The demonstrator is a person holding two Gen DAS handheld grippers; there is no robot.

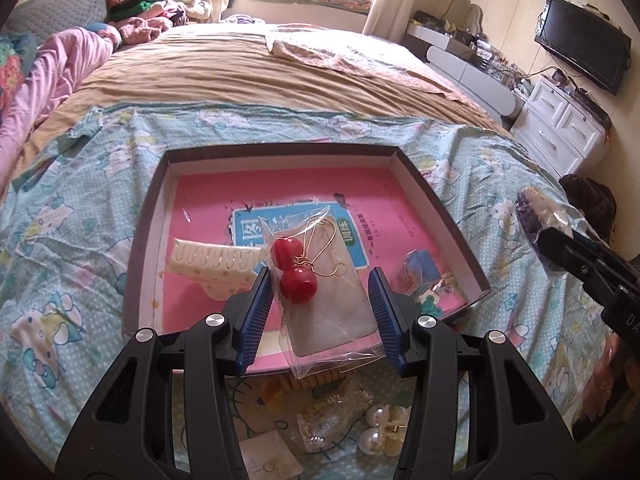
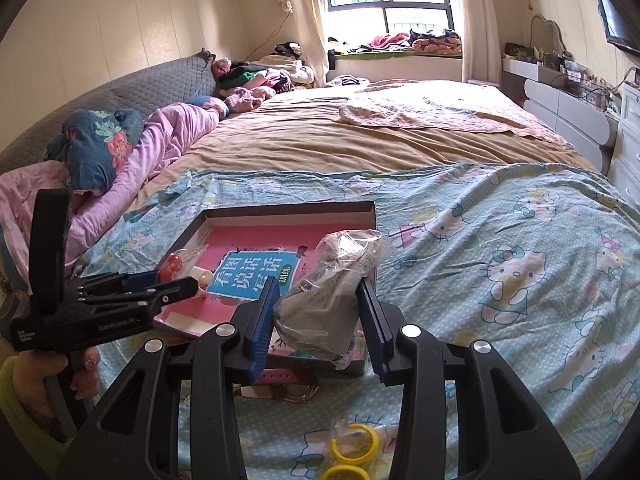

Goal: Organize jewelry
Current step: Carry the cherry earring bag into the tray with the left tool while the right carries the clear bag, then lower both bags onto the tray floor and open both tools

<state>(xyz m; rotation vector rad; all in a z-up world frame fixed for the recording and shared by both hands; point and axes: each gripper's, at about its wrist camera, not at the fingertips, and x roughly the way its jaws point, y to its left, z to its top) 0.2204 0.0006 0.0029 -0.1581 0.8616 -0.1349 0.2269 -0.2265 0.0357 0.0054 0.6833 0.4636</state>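
Nearest the left wrist lens, loose on the Hello Kitty sheet (image 1: pixel 64 216): pearl earrings (image 1: pixel 380 426), a clear bag with gold pieces (image 1: pixel 328 420), a white card (image 1: pixel 272 456). Just beyond, left gripper (image 1: pixel 322 280) with blue pads (image 1: pixel 256 312) set apart, not visibly pressing the clear packet of red cherry earrings (image 1: pixel 294 270) lying between them over the near edge of the shallow box (image 1: pixel 436 196). Inside the box on its pink floor: white hair comb (image 1: pixel 216 260) at left, small packets (image 1: pixel 424 280) at the near right corner.

Seen from the right wrist: yellow hoops (image 2: pixel 352 446) nearest, then a pink watch (image 2: pixel 288 384) beside the box's near wall. Right gripper (image 2: pixel 320 316) clamped on a crinkled clear bag with grey contents (image 2: pixel 328 300), held above the box's near right part
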